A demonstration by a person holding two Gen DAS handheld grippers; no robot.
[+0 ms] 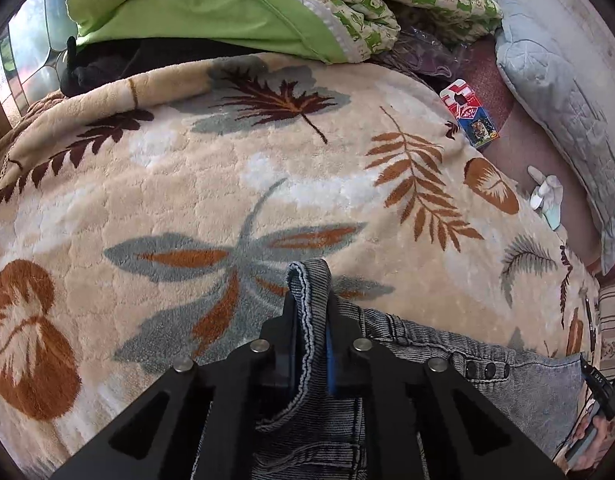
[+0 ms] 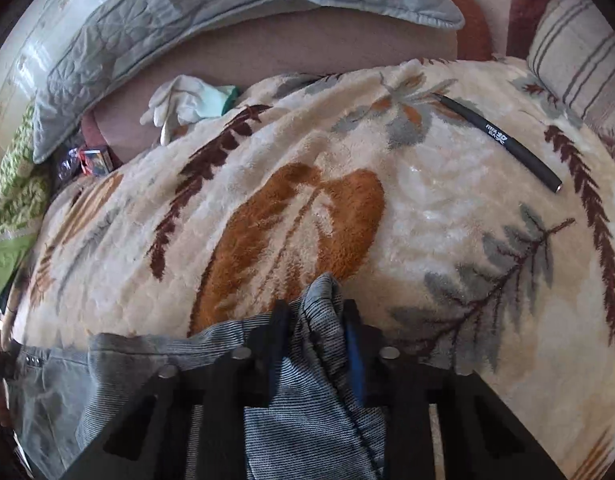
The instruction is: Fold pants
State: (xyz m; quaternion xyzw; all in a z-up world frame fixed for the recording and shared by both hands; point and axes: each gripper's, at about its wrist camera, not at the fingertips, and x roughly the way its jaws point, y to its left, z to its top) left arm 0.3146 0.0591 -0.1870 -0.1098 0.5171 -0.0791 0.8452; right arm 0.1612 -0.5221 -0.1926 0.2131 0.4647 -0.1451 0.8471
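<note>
Grey denim pants [image 1: 447,348] lie along the near edge of a cream leaf-patterned blanket [image 1: 227,184]. My left gripper [image 1: 310,316] is shut on a hemmed edge of the pants, which sticks up between its black fingers. The waistband with its row of dark snaps [image 1: 487,369] stretches off to the right. In the right wrist view my right gripper [image 2: 315,320] is shut on a bunched fold of the same pants [image 2: 307,384], the cloth pinched between both pads. The rest of the pants [image 2: 67,376] spreads to the left.
A black pen-like rod [image 2: 503,140] lies on the blanket [image 2: 427,208] at right. White gloves [image 2: 179,100] and a small red box [image 1: 467,114] rest beyond the blanket edge. Green bedding [image 1: 211,4], a grey quilted pillow [image 1: 555,92] and a striped cushion [image 2: 579,56] ring the bed.
</note>
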